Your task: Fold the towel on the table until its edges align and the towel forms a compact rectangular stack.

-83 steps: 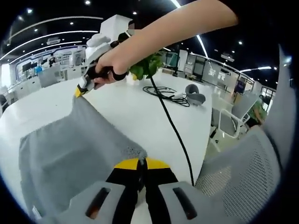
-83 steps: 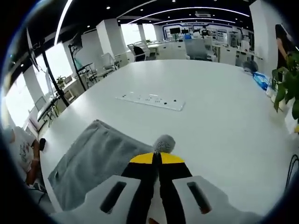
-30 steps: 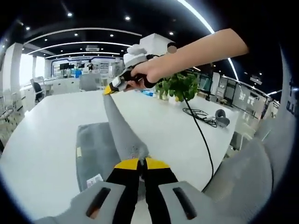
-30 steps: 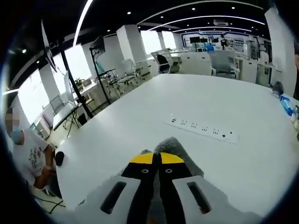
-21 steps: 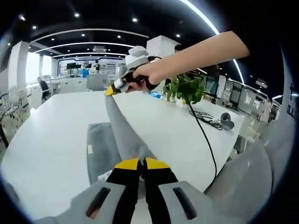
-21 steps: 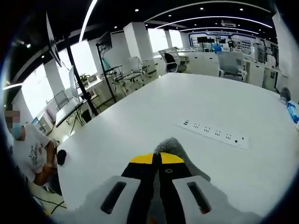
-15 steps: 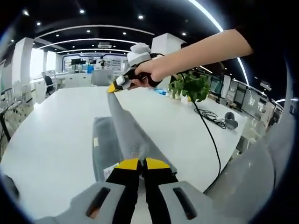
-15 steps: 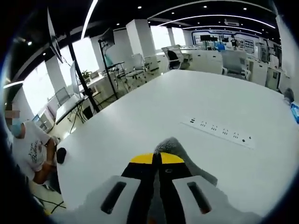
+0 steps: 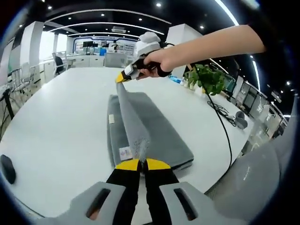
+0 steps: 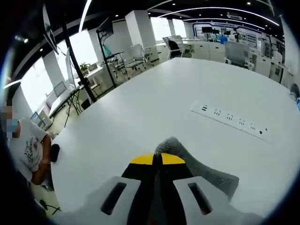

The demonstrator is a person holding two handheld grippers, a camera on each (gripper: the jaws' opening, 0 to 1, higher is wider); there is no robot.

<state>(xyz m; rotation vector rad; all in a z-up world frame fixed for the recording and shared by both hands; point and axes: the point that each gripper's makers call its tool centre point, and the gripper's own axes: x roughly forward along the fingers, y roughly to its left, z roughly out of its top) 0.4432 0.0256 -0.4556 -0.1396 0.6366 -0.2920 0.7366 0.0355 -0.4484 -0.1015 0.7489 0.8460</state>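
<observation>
**Both grippers pinch the towel's edge above the table**

In the left gripper view, the left gripper (image 9: 142, 164) is right at the bottom, yellow-tipped jaws clenched on a corner of the grey towel (image 9: 157, 133). The towel lies lengthways on the white table (image 9: 61, 122), a long grey slab running away from the camera, with a small white label on its near end and another tag on its left edge. From the pinched corner a raised ridge of cloth climbs up and away to the right gripper (image 9: 123, 78), which comes in from the upper right held in the person's hand (image 9: 161, 61), the bare forearm stretching off to the right. That gripper's yellow tip is closed on the far end of the lifted edge, so the fold hangs taut between the two tools, above the layer resting flat on the table. Beyond the hand stands a green plant (image 9: 206, 79), and a black cable (image 9: 225, 129) trails along the table's right side. A small dark object sits at the table's left edge.

Over to the right gripper view: the right gripper (image 10: 157, 160) has its jaws pressed tight on a bunched tuft of the towel (image 10: 171, 146), grey cloth spilling down to the right of the tip. Ahead on the white table (image 10: 140, 108) lies a white power strip (image 10: 232, 122), well apart from the towel. A seated person is at the far left edge.
</observation>
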